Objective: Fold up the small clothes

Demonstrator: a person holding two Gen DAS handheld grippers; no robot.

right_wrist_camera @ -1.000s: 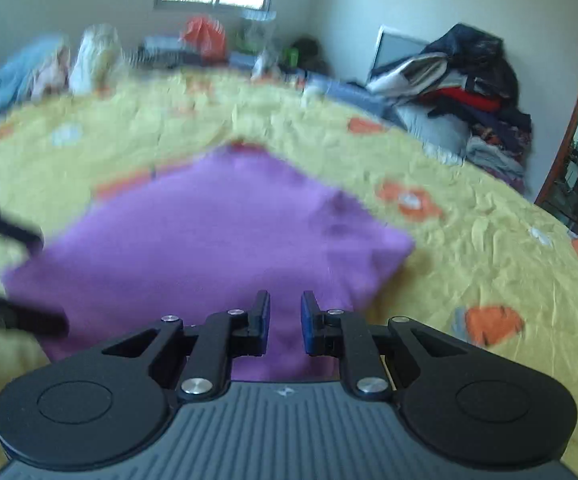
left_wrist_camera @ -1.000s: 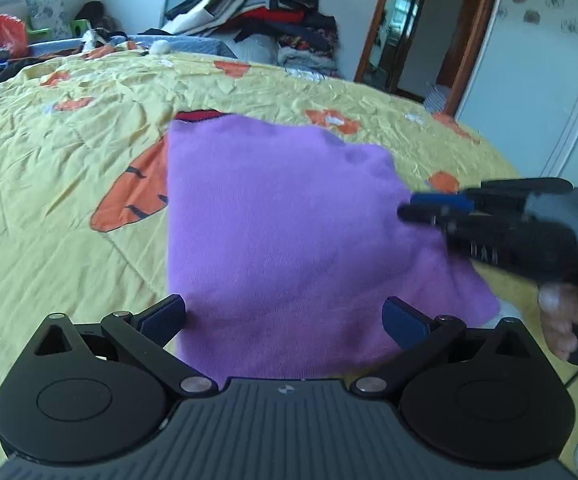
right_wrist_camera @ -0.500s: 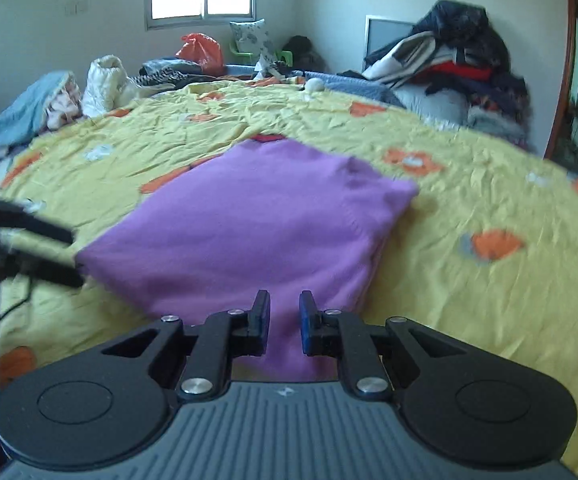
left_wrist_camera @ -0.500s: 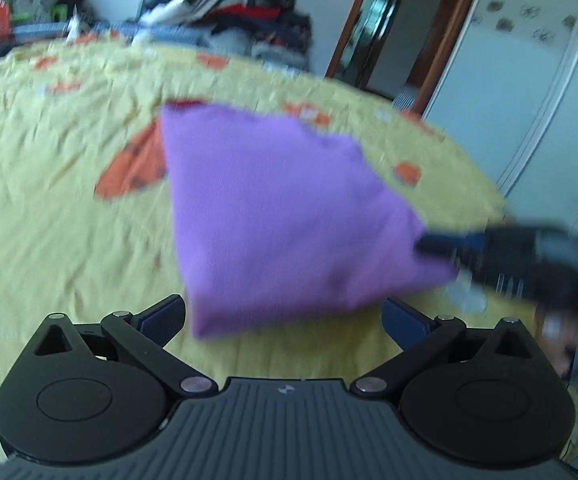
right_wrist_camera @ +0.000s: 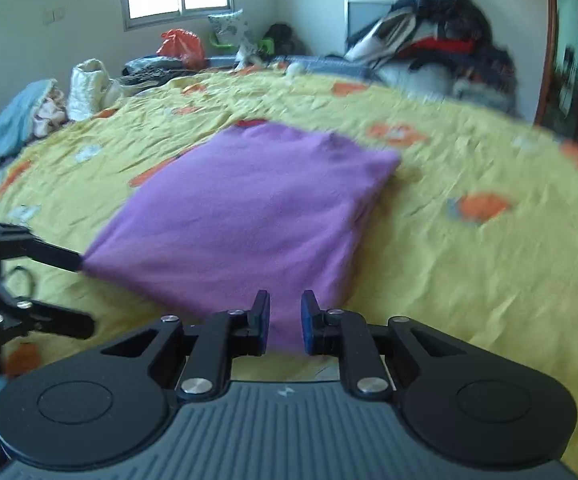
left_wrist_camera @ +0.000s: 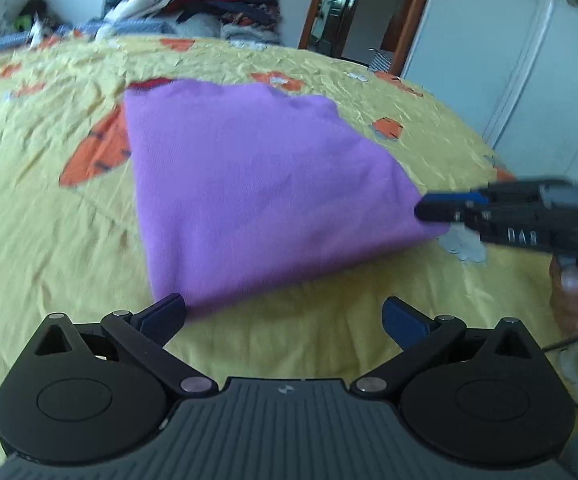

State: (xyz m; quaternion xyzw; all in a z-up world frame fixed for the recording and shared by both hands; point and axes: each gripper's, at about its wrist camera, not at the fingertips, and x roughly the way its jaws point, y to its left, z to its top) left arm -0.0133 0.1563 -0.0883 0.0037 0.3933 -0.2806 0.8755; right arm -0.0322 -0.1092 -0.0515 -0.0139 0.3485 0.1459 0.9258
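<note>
Low in the left wrist view, left gripper [left_wrist_camera: 285, 316] stands spread wide, holding nothing; right gripper [right_wrist_camera: 285, 318] pinches the near corner of the purple garment [right_wrist_camera: 245, 216]. Mid-frame, it lies folded into a neat rectangle on the yellow bedspread [right_wrist_camera: 469, 272], apparently nearly done; perhaps one more fold or setting aside remains.

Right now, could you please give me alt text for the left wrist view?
A folded purple garment lies on a yellow bedspread. The left hand-held gripper, fingers wide apart, is at its near corner, and the right hand-held gripper meets its right corner.
</note>
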